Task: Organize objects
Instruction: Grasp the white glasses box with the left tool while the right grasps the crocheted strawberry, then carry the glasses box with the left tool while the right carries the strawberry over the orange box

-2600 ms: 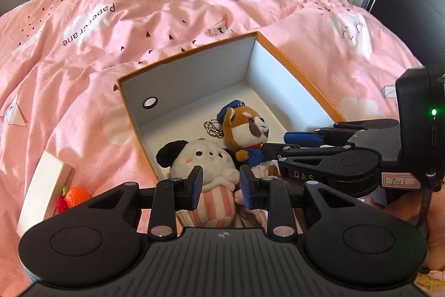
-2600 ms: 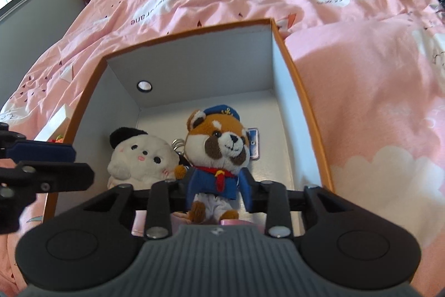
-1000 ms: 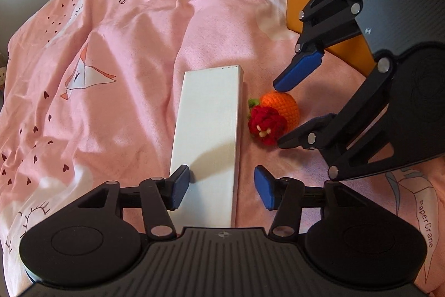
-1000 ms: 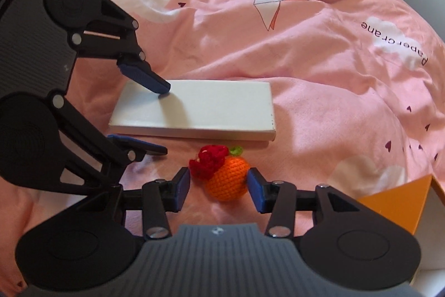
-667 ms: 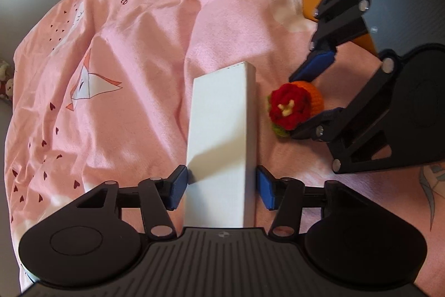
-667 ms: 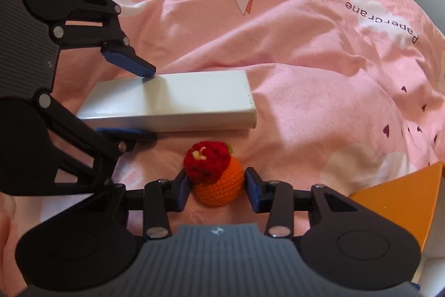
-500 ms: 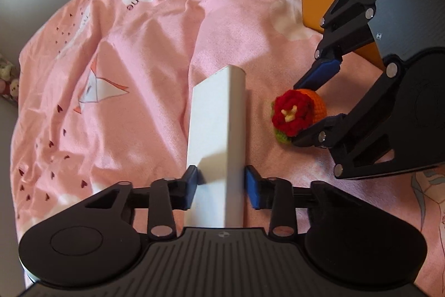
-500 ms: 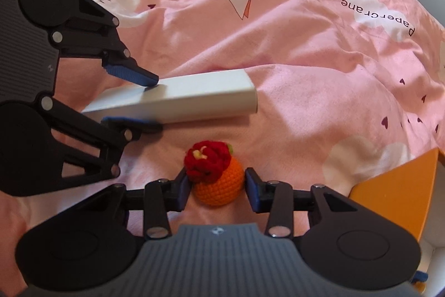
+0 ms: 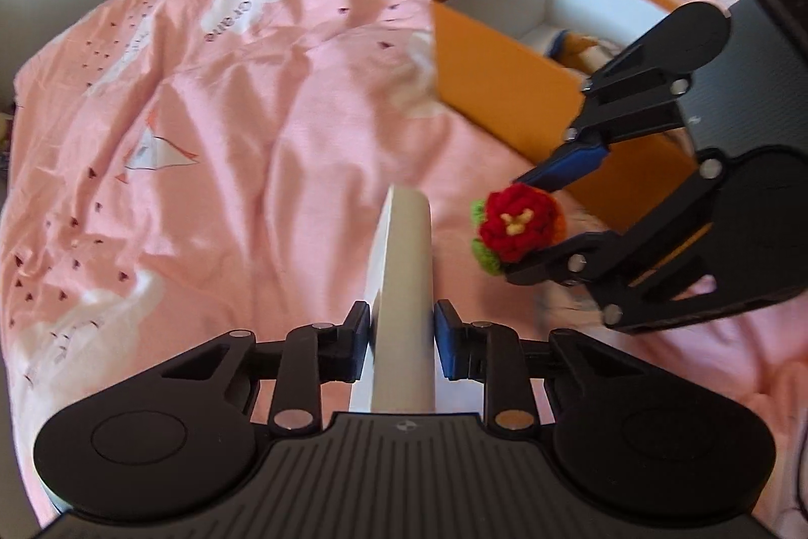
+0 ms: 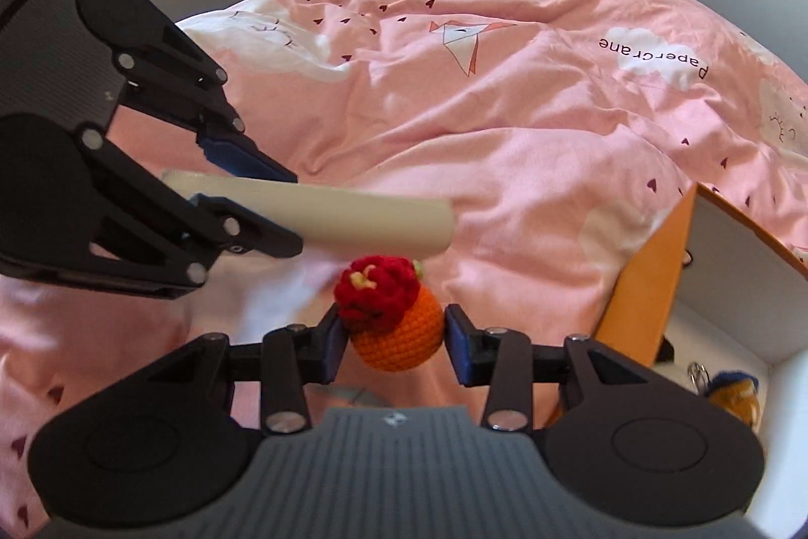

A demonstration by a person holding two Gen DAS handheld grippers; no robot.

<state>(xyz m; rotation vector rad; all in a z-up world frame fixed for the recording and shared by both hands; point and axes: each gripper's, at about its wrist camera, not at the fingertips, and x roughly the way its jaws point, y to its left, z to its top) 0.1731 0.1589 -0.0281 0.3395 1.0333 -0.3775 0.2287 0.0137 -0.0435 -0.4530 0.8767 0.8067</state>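
Left wrist view: the left gripper (image 9: 401,339) is seen with its jaws closing on a flat white box (image 9: 405,286), which is gripped edge-on between the two blue pads and is lifted clear of the pink duvet (image 9: 242,145); its narrow face is turned toward the camera and its far end points away. To the right, the right gripper (image 9: 548,226) is seen from the side, clenched on a crocheted orange with a red flower (image 9: 515,228), which is likewise held above the bedding. Behind it an orange storage box (image 9: 505,84) with a white interior stands open on the duvet; a plush toy (image 9: 575,46) is partly visible inside, though blurred. Right wrist view: the crocheted orange with a red flower (image 10: 391,316) is pressed between the pads of the right gripper (image 10: 395,337), the red flower uppermost and tilted to the left. The flat white box (image 10: 353,221) is shown crossing the frame just beyond the flower, held at its left end by the left gripper (image 10: 242,180), one pad above and one finger below it. The pink duvet (image 10: 505,94) is printed with paper cranes, small hearts and lettering. At the right edge a corner of the orange storage box (image 10: 651,286) is visible, with a plush toy (image 10: 732,397) and a metal keyring (image 10: 697,372) lying on its white floor.
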